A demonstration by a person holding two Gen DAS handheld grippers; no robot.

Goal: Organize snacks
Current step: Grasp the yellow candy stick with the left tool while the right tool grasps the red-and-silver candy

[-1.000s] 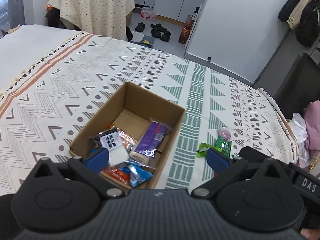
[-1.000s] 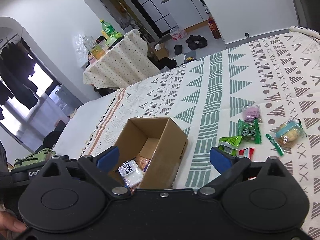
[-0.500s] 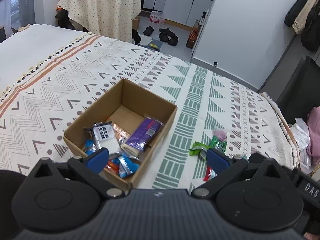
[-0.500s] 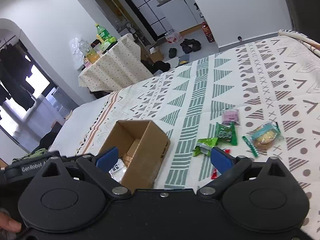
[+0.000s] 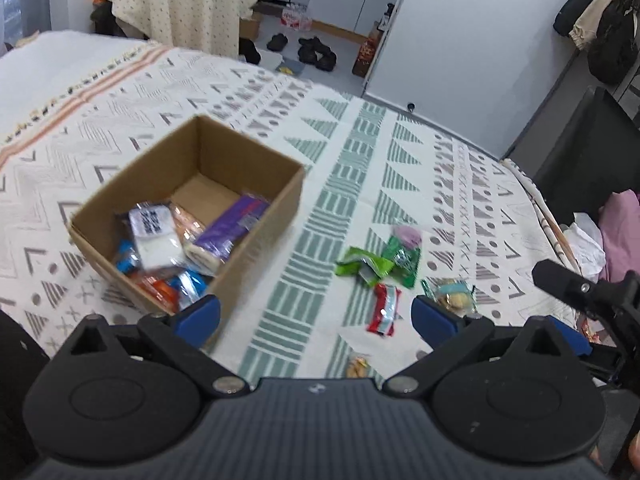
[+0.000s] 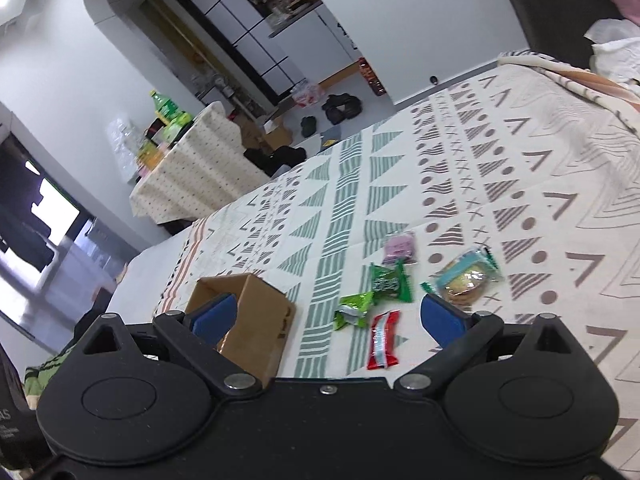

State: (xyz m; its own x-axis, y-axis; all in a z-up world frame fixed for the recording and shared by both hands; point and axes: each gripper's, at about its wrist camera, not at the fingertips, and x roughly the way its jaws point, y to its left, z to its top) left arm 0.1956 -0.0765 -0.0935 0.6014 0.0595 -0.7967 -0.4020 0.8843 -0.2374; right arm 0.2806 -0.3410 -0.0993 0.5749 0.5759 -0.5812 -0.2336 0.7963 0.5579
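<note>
On the bed, a red snack packet lies just ahead of the right gripper, between its wide-apart empty fingers, long axis pointing away. The left gripper, also spread empty, hovers nearer the cardboard box at left.

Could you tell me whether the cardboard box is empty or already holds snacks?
Partly filled: the cardboard box holds several wrapped snacks; bare floor shows behind.

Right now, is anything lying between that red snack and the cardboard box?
Nothing visible does. The red packet lies on bare patterned cloth, and the cardboard box stands open-topped to its left. The other loose snacks lie beyond and to the right.
</note>
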